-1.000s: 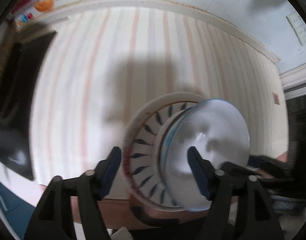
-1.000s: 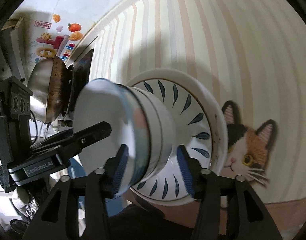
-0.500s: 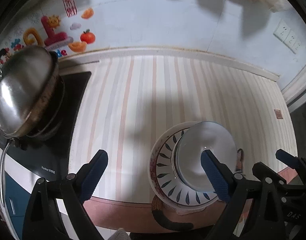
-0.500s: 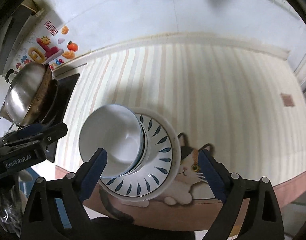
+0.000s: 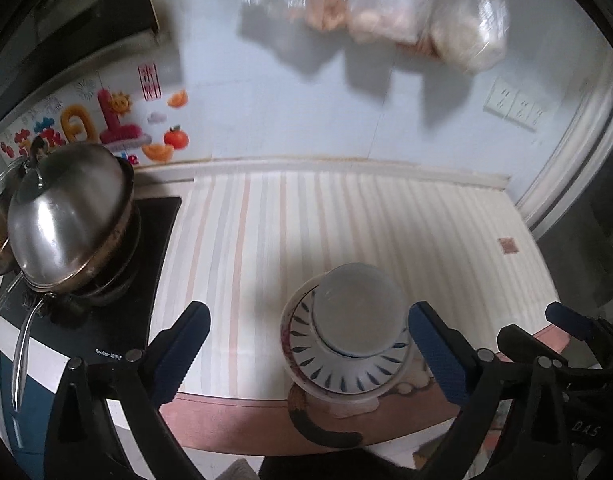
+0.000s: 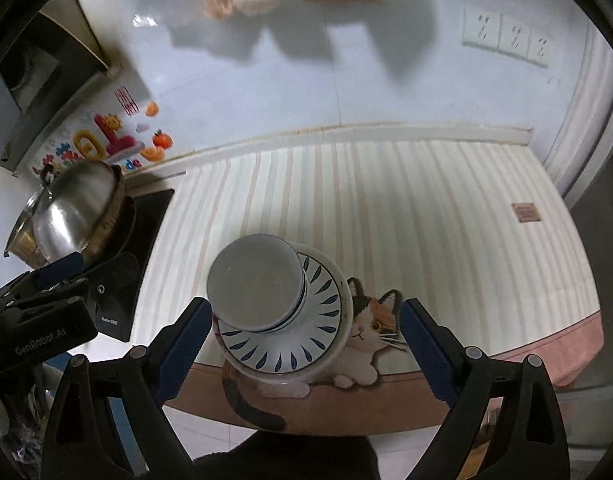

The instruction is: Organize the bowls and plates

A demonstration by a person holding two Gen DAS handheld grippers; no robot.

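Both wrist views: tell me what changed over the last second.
Both claws, left and right, opened wide and pulled back up from the stacked bowls, which they had closely straddled; the views now take in the wall and the pot. The bowls remain on the patterned plate on the striped mat.

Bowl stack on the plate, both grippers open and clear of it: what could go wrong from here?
1. The bowls sit off-centre on the patterned plate, toward its left rim, so a nudge could tip them.
2. The plate is near the mat's front edge; a bump might push it off.
3. The left gripper and right gripper straddle the stack; a fingertip could clip it.
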